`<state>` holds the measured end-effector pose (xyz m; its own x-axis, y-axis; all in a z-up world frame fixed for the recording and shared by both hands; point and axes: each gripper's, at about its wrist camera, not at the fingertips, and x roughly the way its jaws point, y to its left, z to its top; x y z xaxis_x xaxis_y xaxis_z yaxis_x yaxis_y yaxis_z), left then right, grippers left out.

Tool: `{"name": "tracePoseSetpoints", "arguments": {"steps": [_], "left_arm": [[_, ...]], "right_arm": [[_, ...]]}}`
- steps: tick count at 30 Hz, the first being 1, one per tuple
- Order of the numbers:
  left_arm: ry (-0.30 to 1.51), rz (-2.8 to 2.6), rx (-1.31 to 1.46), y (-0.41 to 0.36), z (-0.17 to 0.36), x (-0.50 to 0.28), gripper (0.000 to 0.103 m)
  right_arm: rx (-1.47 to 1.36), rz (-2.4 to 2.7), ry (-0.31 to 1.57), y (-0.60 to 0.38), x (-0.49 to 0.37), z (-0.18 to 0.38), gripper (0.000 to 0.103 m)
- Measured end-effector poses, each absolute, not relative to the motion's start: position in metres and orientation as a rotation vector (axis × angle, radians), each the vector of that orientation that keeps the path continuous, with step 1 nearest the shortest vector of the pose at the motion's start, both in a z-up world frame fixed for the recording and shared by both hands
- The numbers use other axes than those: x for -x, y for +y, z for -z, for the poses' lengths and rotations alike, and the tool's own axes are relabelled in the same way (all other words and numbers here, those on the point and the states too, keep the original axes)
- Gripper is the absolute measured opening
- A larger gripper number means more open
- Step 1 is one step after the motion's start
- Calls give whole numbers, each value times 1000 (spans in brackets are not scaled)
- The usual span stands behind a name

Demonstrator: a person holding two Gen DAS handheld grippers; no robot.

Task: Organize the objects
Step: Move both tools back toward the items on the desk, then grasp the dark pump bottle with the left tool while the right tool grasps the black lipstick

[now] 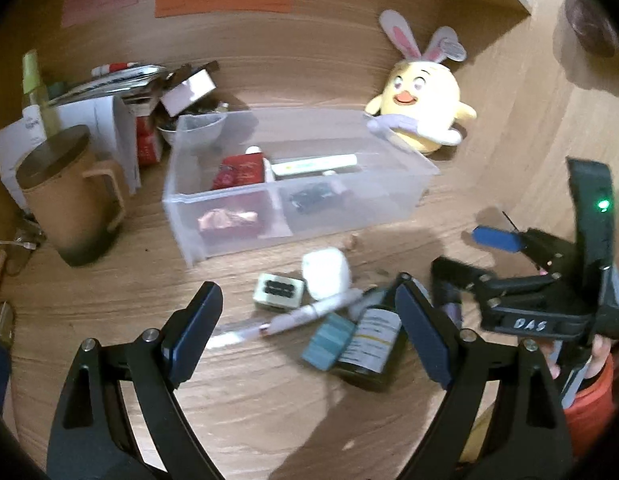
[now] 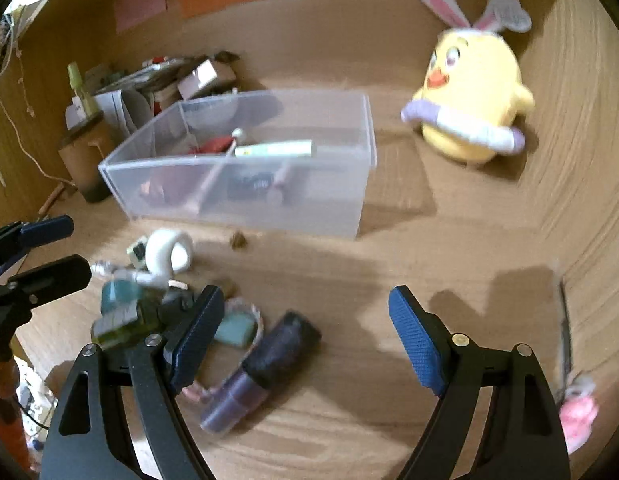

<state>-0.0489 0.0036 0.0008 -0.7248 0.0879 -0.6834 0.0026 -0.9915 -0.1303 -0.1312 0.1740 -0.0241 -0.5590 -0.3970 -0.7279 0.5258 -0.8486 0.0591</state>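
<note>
Several small things lie crowded together on the bench (image 1: 269,408) just in front of the clear divided bin (image 1: 245,216), and that crowding is the main risk. The white pen (image 1: 309,314) rests against the dark green bottle (image 1: 371,346) and the teal box (image 1: 327,340), with the roll of white tape (image 1: 325,274) and the small pale block (image 1: 278,291) just behind. A claw closing here could, by this reading, catch two things at once or nudge the bottle so it rolls away. The purple tube (image 2: 261,368) lies near the right claw's (image 2: 305,336) left finger, beside a pink-rimmed trinket (image 2: 239,330), and could be knocked sideways if the fingers come down off-centre. Both pictures are blurred, so exact clearances are hard to judge. The two claws also work close together, and they could bump.

The left claw (image 1: 309,332) stands wide apart, gripping nothing; the pen, teal box and bottle lie on the bench between its fingers, not visibly pressed. The right claw is likewise spread wide and empty, with bare bench between its fingers. The bin already holds a red packet, a white marker and a dark item.
</note>
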Motion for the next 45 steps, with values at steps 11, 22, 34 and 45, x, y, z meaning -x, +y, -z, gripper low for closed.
{"name": "tracePoseSetpoints", "arguments": {"steps": [11, 22, 34, 45], "left_arm": [[-145, -2791, 1167, 39, 10, 46, 56], [-87, -2728, 1179, 56, 17, 46, 48], [-56, -2676, 1257, 65, 38, 52, 47], [-88, -2662, 1285, 67, 45, 51, 41]], "right_arm": [[-1110, 2358, 130, 190, 122, 40, 63], [-1075, 2345, 153, 191, 113, 37, 40], [-1063, 2359, 166, 210, 103, 33, 40], [-1125, 2264, 4, 213, 112, 41, 40]]}}
